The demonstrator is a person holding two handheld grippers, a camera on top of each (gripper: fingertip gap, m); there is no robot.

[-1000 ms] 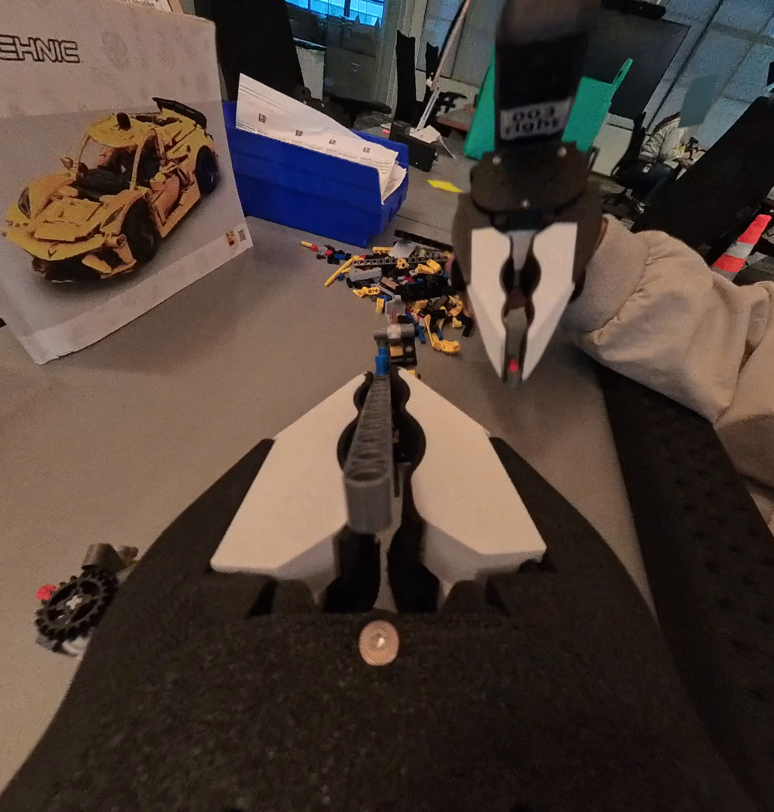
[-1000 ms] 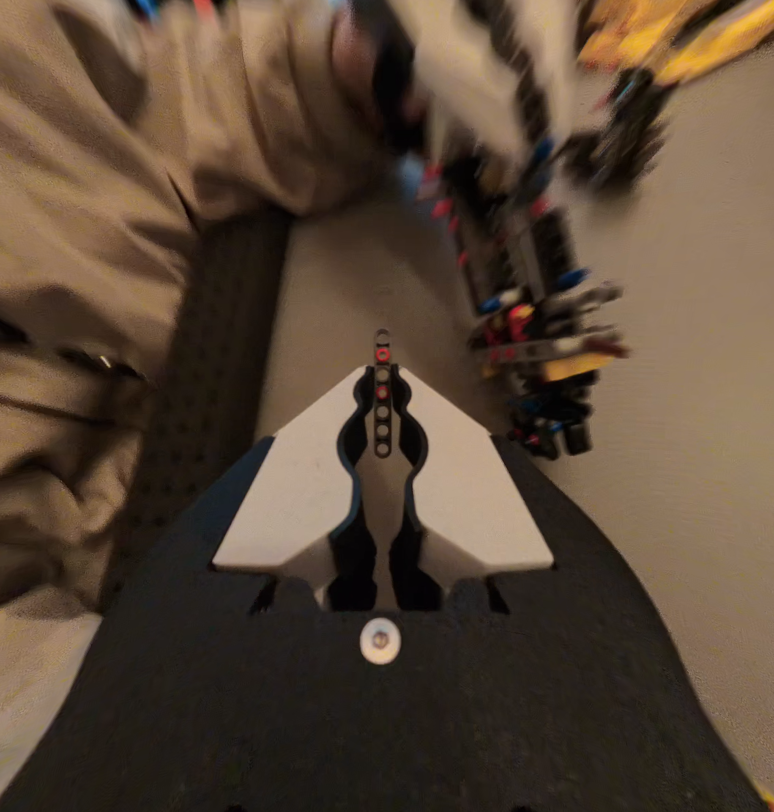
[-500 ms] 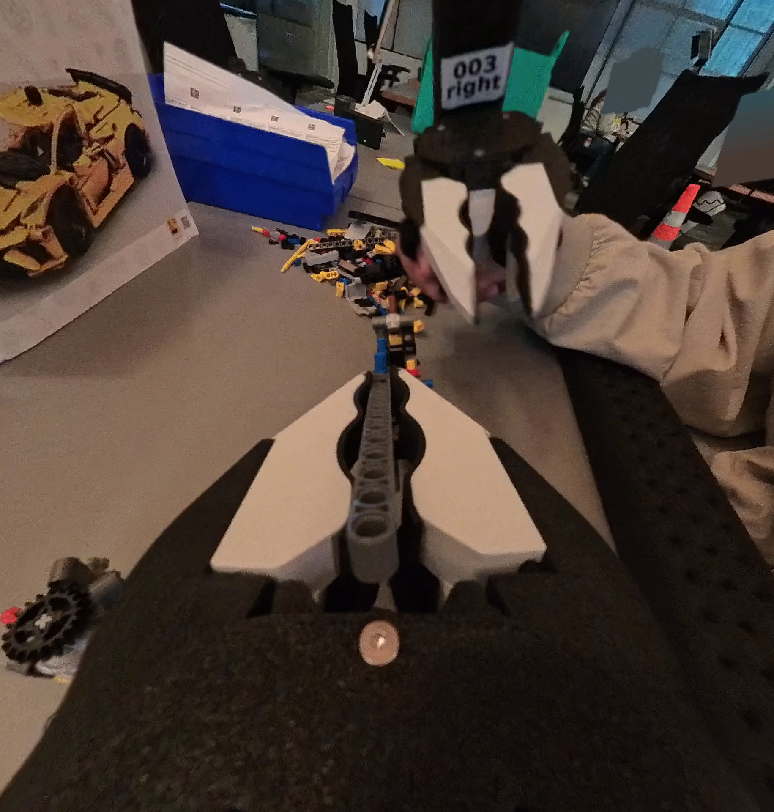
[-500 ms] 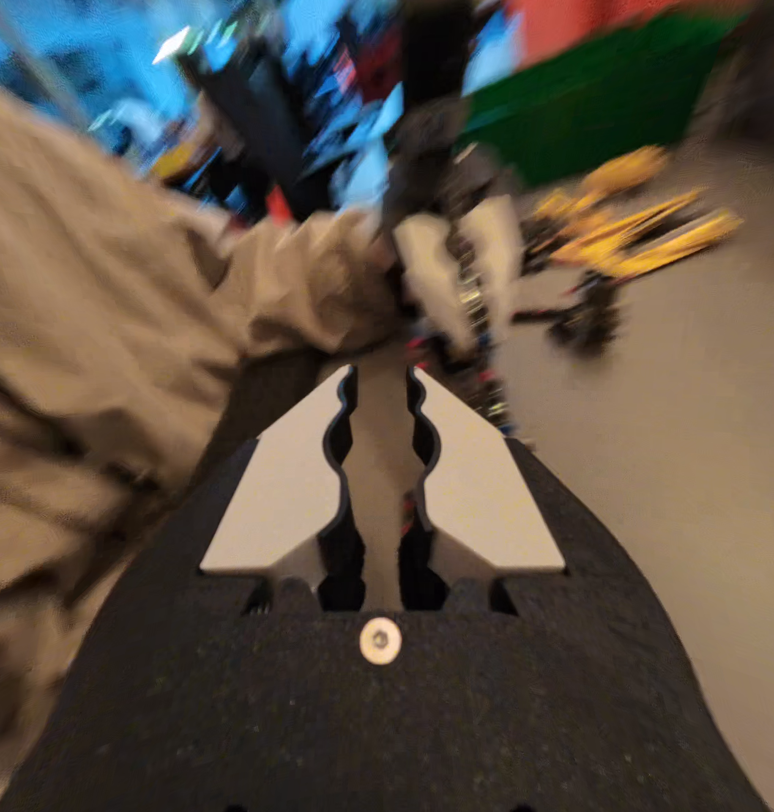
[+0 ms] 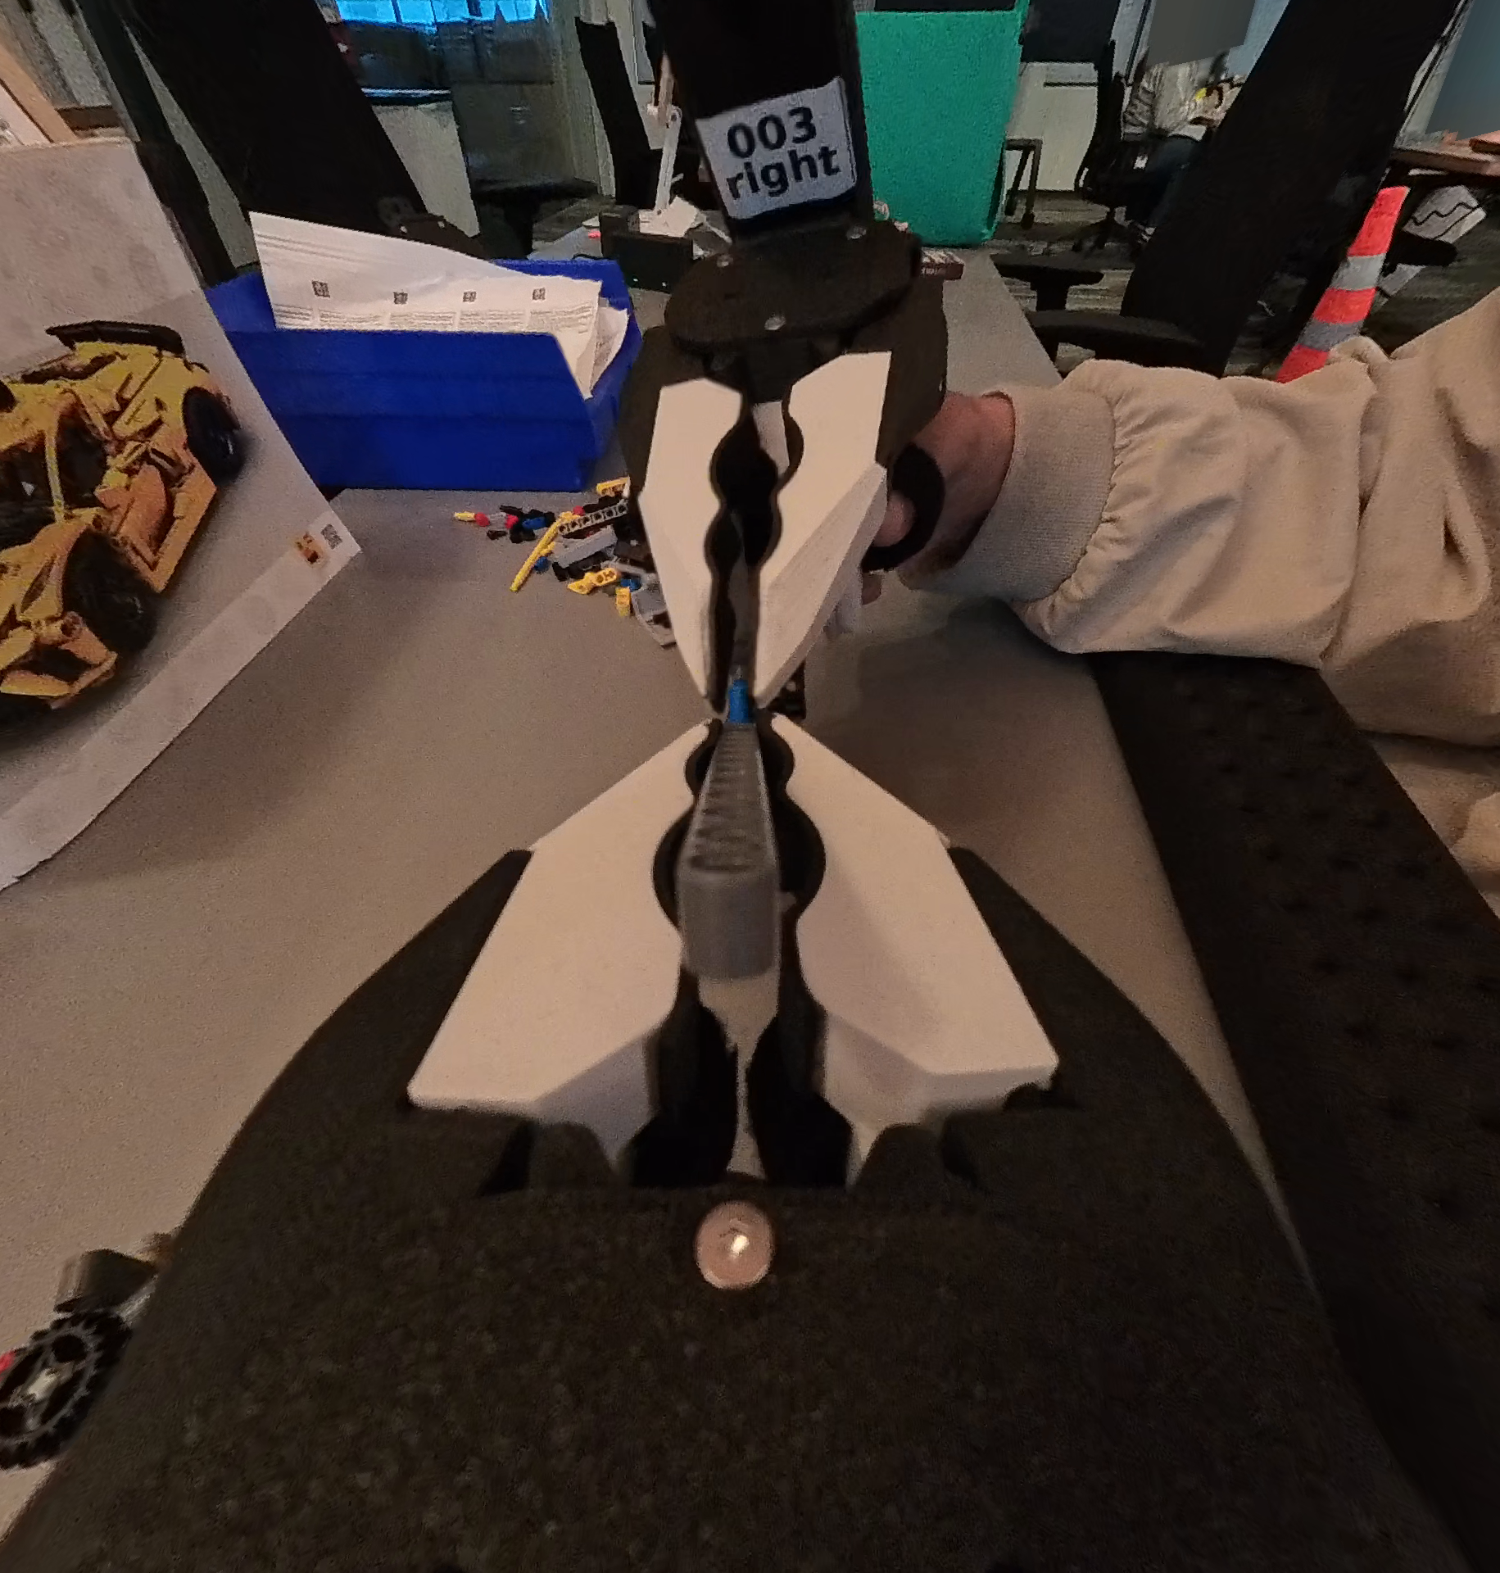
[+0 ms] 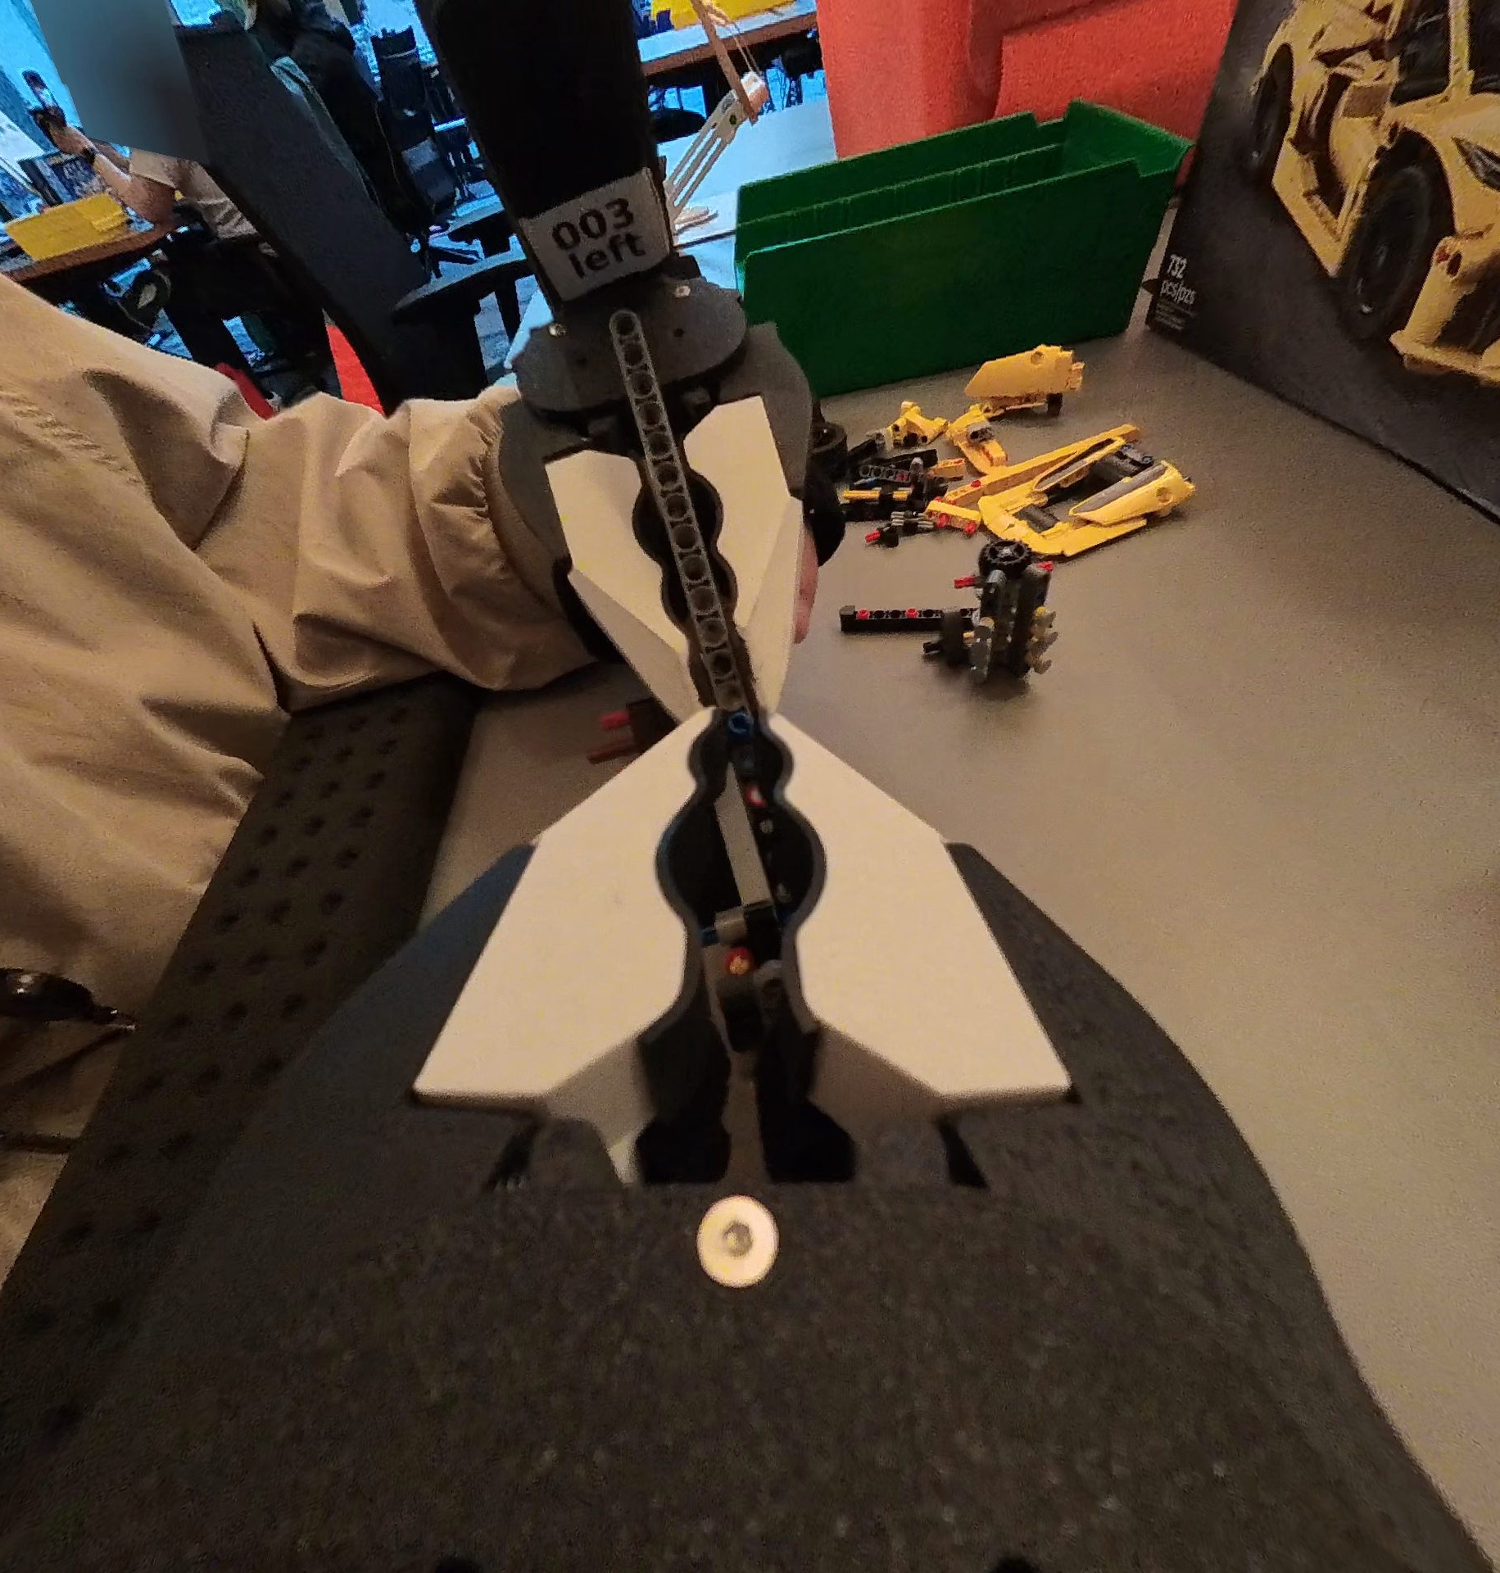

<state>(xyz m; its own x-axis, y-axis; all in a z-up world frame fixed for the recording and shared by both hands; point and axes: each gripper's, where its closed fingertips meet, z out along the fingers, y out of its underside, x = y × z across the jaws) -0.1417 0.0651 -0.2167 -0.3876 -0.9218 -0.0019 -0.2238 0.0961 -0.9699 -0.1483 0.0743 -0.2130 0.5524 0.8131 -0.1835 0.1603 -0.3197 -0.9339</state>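
1. Brought the right gripper [image 6: 736, 723] up off the table [image 5: 389, 809] in the last second and swung it round to the far end of the beam [image 5: 725, 851], nose to nose with the left gripper [image 5: 739, 723].
2. Kept the left gripper clenched on the beam, gripped lengthwise: near end poking back toward the camera, far end just clear of the fingertips.
3. At that far end, a blue pin [image 5: 737, 703], sitting right where the two sets of fingertips meet.
4. Narrowed the right gripper to a slit, clamped on a small build [image 6: 750, 851] of black, white and red bits, roughly in line with the beam.
5. Cannot tell whether the build touches the pin or is already joined to the beam; too cramped and dark at the tips.
6. Both held in the air above the table, not resting on it.
7. To one side of the beam, a pale sleeve [image 5: 1240, 528] over a black dotted mat [image 5: 1325, 936].
8. To the other side of the beam:
   - a box [image 5: 91, 477] picturing a yellow car;
   - a gear [image 5: 44, 1387], back by the near end;
   - a green bin [image 6: 942, 281] and yellow panels [image 6: 1078, 485], seen from the right wrist.
9. Beyond the beam's far end, a pile [image 5: 576, 545] of loose bits, then a blue bin [image 5: 440, 408] stuffed with papers.
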